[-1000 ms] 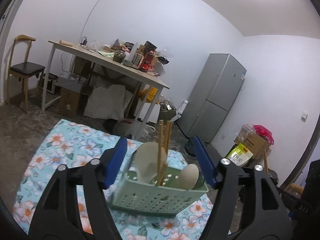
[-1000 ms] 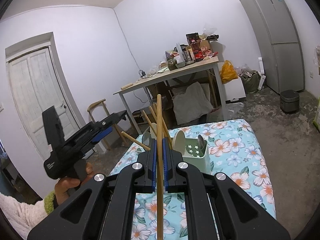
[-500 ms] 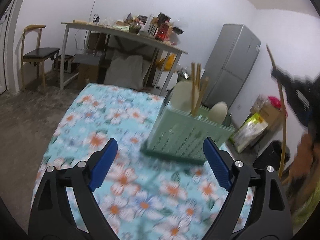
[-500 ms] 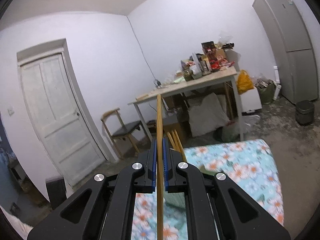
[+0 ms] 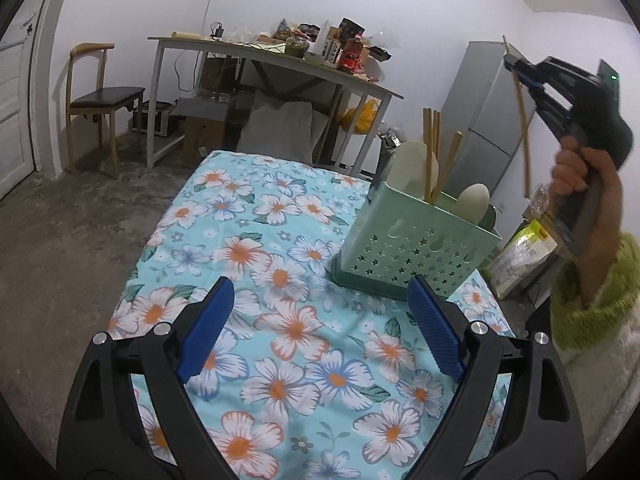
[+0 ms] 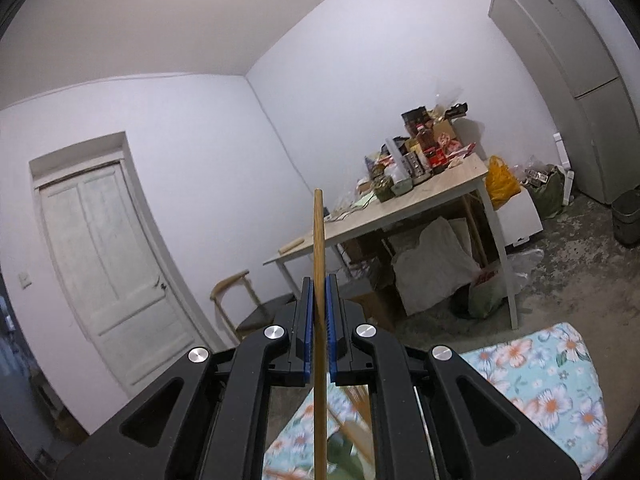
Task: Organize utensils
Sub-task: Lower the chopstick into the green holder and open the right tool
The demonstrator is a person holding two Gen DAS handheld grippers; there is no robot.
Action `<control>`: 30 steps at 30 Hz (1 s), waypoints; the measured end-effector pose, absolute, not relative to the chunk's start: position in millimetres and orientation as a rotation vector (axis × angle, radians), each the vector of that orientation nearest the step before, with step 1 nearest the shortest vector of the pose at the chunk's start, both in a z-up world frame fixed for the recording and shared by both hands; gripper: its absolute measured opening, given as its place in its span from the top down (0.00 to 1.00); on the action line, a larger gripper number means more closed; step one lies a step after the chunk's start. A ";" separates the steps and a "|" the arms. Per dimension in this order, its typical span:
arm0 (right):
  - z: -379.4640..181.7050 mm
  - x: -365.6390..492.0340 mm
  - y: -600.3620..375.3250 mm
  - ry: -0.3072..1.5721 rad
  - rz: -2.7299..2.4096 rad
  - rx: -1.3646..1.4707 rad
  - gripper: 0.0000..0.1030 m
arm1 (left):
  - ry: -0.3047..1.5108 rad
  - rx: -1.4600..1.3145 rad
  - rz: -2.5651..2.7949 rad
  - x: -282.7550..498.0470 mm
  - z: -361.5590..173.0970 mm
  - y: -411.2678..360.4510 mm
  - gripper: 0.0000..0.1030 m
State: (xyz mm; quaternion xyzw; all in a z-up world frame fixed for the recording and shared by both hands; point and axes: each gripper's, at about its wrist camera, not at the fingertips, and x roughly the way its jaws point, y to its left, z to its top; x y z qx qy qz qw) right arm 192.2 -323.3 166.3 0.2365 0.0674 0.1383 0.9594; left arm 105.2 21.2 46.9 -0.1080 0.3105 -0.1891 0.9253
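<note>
Behind the work area you see a cluttered surface [image 5: 276, 65] with bottles and boxes on top, and a wooden chair [image 5: 102, 96] with a dark seat stands at its left. A grey refrigerator [image 6: 568, 80] stands at the wall, with a small dark bin [image 6: 628, 216] beside it. You also see a white panelled door [image 6: 104, 260], and the floor [image 5: 60, 220] is bare concrete.

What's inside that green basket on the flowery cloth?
Standing in the green basket: several wooden chopsticks, a pale flat spatula-like utensil and a pale spoon. The perforated wall hides their lower ends and anything lying at the bottom.
</note>
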 end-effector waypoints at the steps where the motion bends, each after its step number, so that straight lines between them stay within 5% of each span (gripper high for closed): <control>1: 162.9 200.3 -322.5 0.137 0.265 0.479 0.94 | 0.637 -0.221 -0.386 105.6 46.9 22.1 0.18; 30: 119.4 243.6 -319.7 0.233 0.104 0.419 0.94 | 0.649 -0.244 -0.346 112.8 43.7 36.7 0.18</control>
